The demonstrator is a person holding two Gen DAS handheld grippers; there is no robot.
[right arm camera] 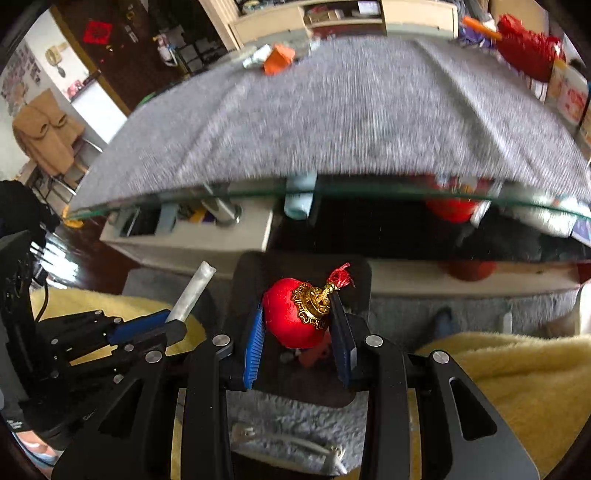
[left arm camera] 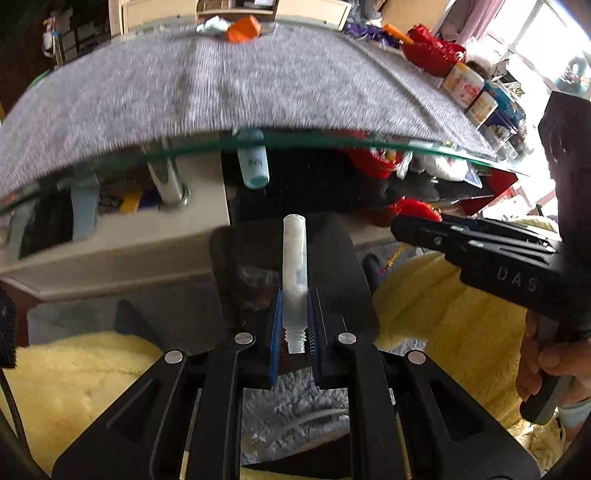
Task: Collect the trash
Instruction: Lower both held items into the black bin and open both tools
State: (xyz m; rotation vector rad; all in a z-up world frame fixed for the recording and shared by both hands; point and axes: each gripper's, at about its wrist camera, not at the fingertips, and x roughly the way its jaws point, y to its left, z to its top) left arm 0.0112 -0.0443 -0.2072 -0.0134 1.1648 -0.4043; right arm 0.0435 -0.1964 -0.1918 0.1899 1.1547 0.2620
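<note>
My left gripper (left arm camera: 295, 306) is shut on a translucent white tube (left arm camera: 294, 258) with a threaded neck; the tube sticks out forward past the blue pads. In the right wrist view that left gripper (right arm camera: 173, 325) and its tube (right arm camera: 192, 291) show at the lower left. My right gripper (right arm camera: 299, 321) is shut on a red velvet ball ornament (right arm camera: 288, 314) with a gold cap. Its tip (left arm camera: 406, 225) with a bit of the red ornament (left arm camera: 415, 208) enters the left wrist view from the right. Both grippers hang over a black bin (right arm camera: 251, 273) on the floor, below the table's front edge.
A glass table edge (left arm camera: 332, 142) with a grey cloth (left arm camera: 221, 85) runs across ahead. An orange box (left arm camera: 242, 29), a red bag (left arm camera: 432, 51) and tins (left arm camera: 463, 83) sit along its far sides. A yellow fluffy blanket (left arm camera: 443, 314) flanks the bin; a white cable (right arm camera: 288, 439) lies on the grey rug.
</note>
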